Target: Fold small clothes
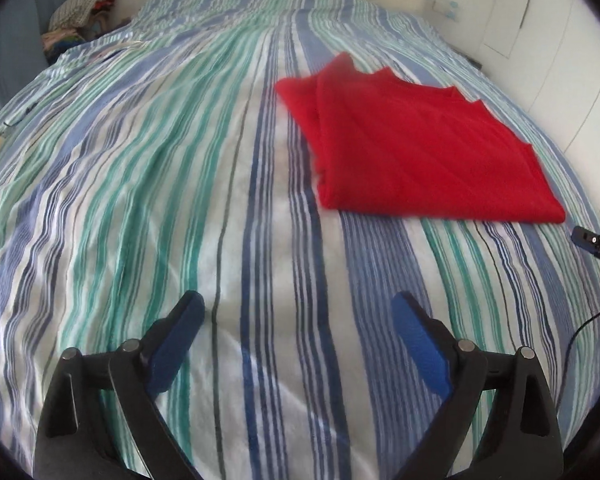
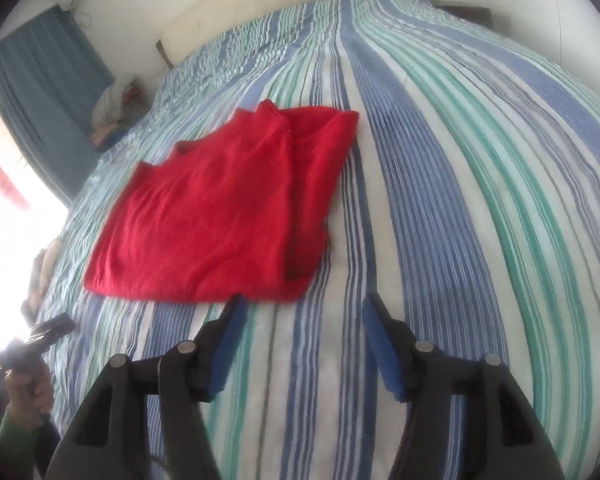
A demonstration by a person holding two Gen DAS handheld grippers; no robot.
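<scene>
Striped bed cover (image 1: 180, 200) carried the folded red knit (image 2: 204, 220) mid-bed. Left gripper (image 1: 298, 344) and right gripper (image 2: 300, 344) fingers stood apart, empty. Looked soft, floppy, light; I'd pinch near corners.

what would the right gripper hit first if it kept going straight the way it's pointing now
Most likely the striped bedcover, just right of the folded red garment. The right gripper is open with nothing between its fingers; the left fingertip lines up with the garment's near edge and might brush it, though depth is unclear.
</scene>
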